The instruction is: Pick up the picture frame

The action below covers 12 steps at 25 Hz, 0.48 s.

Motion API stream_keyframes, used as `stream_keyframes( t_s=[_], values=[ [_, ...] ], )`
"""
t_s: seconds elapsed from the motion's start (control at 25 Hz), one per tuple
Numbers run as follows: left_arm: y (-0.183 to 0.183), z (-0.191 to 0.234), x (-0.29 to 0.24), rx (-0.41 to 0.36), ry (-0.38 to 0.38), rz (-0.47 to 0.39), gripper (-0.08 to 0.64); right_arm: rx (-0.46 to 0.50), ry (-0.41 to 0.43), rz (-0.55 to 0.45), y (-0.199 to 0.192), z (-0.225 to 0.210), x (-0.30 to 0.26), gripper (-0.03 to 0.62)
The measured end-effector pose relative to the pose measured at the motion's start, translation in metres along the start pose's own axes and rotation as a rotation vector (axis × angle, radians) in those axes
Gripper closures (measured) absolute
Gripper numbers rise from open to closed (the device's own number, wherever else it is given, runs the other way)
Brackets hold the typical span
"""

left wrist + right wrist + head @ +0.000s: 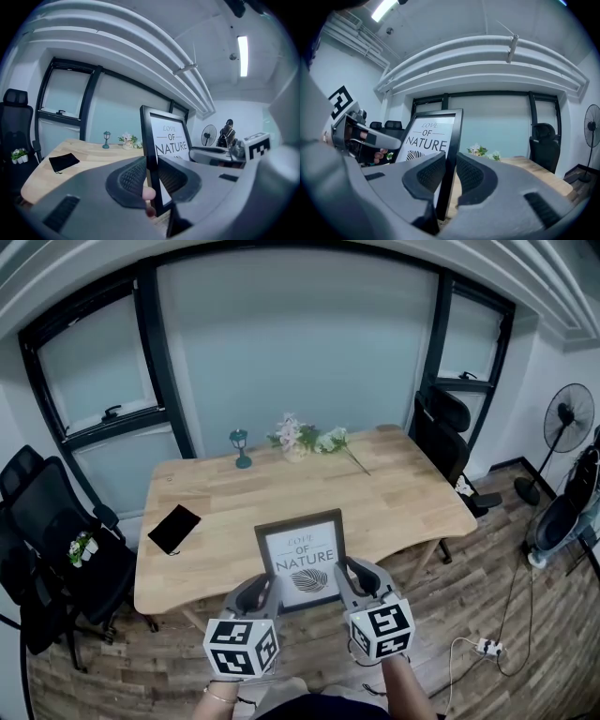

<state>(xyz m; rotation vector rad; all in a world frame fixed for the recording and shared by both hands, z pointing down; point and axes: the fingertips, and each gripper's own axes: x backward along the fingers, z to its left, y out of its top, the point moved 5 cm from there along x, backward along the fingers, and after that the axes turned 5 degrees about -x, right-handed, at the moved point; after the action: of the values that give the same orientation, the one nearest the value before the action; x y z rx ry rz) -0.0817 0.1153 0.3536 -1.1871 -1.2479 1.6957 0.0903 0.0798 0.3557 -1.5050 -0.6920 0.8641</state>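
- Far left: black office chair [47,521], beside the bench [403,484].
- Bench, left part: black pouch [174,528], lying flat.
- Bench, back edge: small teal lamp [241,448], then a spray of flowers [305,437]. Both are well apart from the frame.
- Bench, near edge, centre: picture frame [302,559], upright, its print facing the person, between the two grippers.
- Left gripper [265,592]: jaws clamped on the frame's left border, low down, one pad on the front and one on the back.
- Right gripper [347,577]: jaws clamped likewise on the right border, at about the same height.
- Far right: standing fan [562,427], on the floor.
- Step in hand: the two-sided grasp looks made and the lift appears to be starting. Whether the bottom edge is clear of the bench cannot be told.
- Next move calls for: both hands rising together at an even pace, with pressure held on both borders, so the frame neither twists nor slips.
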Motion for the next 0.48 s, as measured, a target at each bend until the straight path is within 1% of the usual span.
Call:
stream_keyframes(
  t_s=[0.48],
  values=[
    [0.010, -0.030, -0.003, -0.001, 0.034, -0.010, 0.491, 0.013, 0.023, -0.020, 0.009, -0.023, 0.016, 0.518]
  ],
)
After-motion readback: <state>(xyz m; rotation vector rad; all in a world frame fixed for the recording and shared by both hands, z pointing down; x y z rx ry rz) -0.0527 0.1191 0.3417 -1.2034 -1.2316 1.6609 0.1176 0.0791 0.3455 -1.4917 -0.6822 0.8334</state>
